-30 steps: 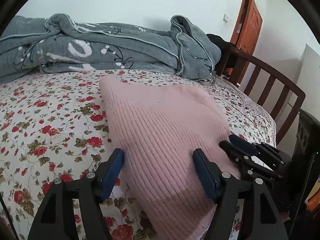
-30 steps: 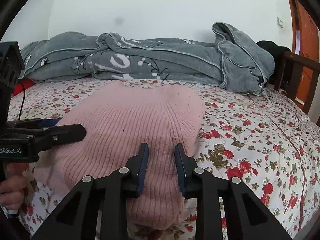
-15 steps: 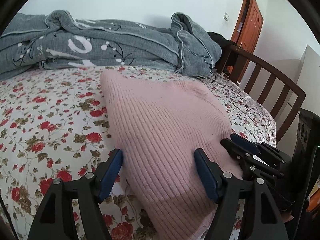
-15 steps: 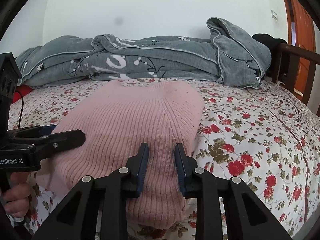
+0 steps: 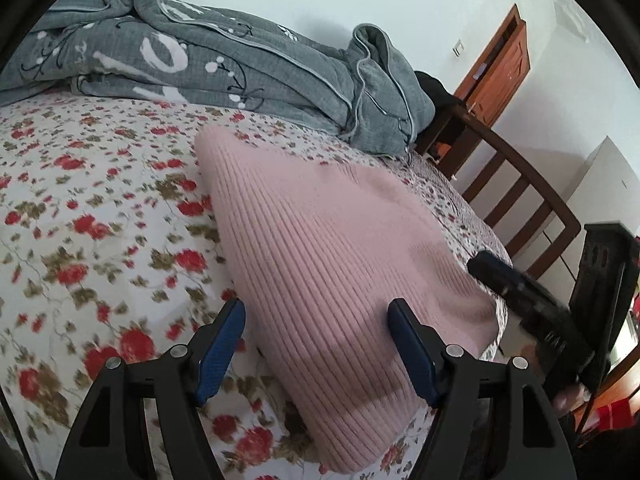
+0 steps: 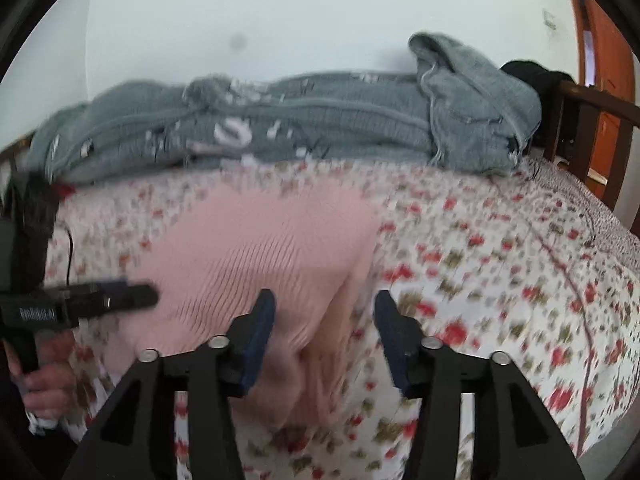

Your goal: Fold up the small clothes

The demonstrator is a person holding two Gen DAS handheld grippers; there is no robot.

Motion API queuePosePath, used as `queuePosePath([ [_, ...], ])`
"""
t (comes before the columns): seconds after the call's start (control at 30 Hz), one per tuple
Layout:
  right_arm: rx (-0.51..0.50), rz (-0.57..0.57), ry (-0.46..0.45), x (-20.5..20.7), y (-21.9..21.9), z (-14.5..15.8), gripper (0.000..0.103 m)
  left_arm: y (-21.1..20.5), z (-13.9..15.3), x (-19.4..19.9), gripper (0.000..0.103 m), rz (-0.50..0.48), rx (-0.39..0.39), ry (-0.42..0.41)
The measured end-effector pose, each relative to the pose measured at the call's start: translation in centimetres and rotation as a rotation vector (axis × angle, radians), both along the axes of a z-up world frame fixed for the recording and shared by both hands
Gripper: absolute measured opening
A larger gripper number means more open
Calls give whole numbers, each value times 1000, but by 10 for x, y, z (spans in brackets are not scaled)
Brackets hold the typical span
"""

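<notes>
Pink knit garment [image 5: 320, 264] lies mid-frame on floral bedsheet [image 5: 80, 208] | left gripper [image 5: 316, 312] spread wide, holding nothing | right gripper [image 6: 324, 300] parted, empty | risk: loose near edge may slump, spoiling the fold.

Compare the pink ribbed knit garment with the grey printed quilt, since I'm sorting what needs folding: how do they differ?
The pink ribbed knit garment lies spread fairly flat near the bed's front edge; the grey printed quilt is heaped in bulky folds along the far wall. The garment is plain pink; the quilt carries white markings. The garment looks smaller, and sits just ahead of the open left gripper and open right gripper. Both rest on the floral bedsheet.
</notes>
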State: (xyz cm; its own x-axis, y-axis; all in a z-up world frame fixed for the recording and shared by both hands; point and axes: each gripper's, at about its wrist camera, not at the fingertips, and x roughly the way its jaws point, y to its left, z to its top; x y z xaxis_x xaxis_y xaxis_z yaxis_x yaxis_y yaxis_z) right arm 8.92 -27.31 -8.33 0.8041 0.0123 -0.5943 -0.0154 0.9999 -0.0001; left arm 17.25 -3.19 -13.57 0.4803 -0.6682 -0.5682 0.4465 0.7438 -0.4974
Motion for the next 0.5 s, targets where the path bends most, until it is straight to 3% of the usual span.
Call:
queuePosePath([
  [0.07,35,14,-25,13,-5,9,70,4,4,9,70,12,-20,17],
  [0.13,69,26,-11,37,-8,9,70,7,8,23,70,42,0,35],
  [0.27,86,-21,121,81,-16,-19,71,6,2,56,72,77,70,107],
  [0.37,214,-15,159,87,-37,-43,75,-1,-8,75,72,47,76,174],
  [0.5,249,-4,197,89,-48,-47,75,-13,-13,81,72,36,110,169],
])
